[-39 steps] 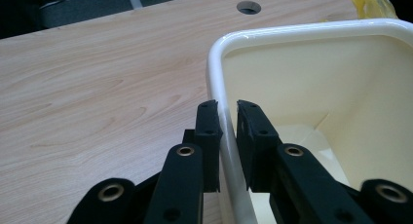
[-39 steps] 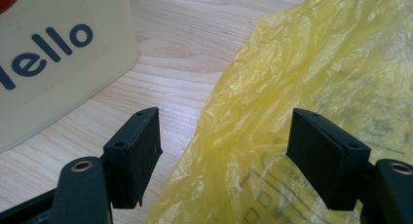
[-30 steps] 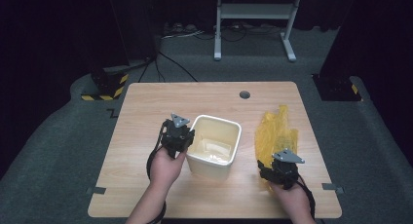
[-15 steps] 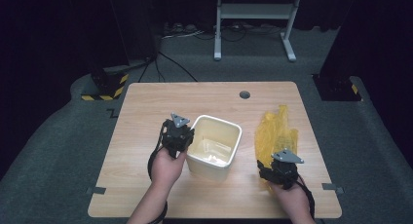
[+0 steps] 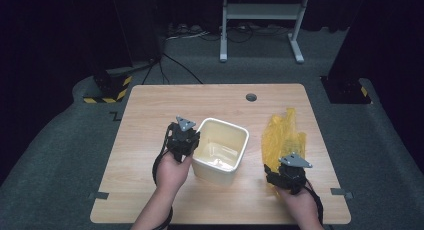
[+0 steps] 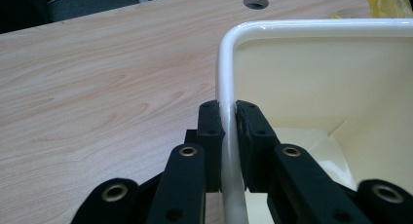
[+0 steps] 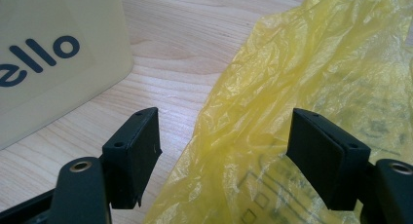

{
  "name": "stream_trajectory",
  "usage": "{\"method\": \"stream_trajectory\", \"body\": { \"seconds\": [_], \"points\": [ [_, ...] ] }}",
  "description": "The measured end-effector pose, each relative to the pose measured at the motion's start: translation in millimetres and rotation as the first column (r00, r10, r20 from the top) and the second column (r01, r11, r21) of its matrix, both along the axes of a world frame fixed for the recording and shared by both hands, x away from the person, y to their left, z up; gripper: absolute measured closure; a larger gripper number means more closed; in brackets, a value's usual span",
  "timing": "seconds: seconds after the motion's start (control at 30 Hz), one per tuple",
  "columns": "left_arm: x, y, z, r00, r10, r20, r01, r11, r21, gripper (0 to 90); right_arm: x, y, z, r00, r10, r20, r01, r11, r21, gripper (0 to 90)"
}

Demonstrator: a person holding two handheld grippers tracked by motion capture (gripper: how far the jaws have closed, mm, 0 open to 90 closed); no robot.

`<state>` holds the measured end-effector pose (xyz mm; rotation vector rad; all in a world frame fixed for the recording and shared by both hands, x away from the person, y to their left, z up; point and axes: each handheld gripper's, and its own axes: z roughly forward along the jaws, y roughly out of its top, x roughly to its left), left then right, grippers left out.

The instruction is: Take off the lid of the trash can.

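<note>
A cream plastic bin (image 5: 227, 125) stands near the middle of the wooden table (image 5: 150, 115). My left gripper (image 5: 195, 141) is shut on the bin's left wall, one jaw outside and one inside the rim (image 6: 292, 27); in the left gripper view the gripper (image 6: 228, 118) pinches that white edge. A crumpled yellow plastic bag (image 5: 284, 135) lies flat to the right of the bin. My right gripper (image 5: 287, 164) sits at the bag's near end, open. In the right gripper view its jaws (image 7: 224, 136) stand wide apart over the bag (image 7: 292, 63), with the bin's printed side (image 7: 48, 63) at the left.
A round cable hole (image 5: 251, 97) sits near the table's far edge. A white metal stand (image 5: 260, 12) and cables are on the floor beyond the table. Bare wood stretches to the left of and behind the bin.
</note>
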<state>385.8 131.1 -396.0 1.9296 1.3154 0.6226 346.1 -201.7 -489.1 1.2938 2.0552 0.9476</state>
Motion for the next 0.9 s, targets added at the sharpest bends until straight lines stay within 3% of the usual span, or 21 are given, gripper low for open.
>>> {"method": "stream_trajectory", "body": {
  "seconds": [0.4, 0.9],
  "points": [
    [-0.5, -1.4, 0.8, 0.9999, -0.001, 0.01, 0.001, 0.9997, 0.026, 80.9, 0.0, 0.2, -0.6, 1.0, 0.003, -0.002, -0.003, 1.0, -0.001, 27.5],
    [-2.6, 0.0, 4.4, 0.9993, 0.009, 0.036, -0.01, 0.9997, 0.021, 80.8, -0.2, 1.8, -1.5, 1.0, 0.005, -0.004, -0.005, 1.0, -0.006, 27.5]
  ]
}}
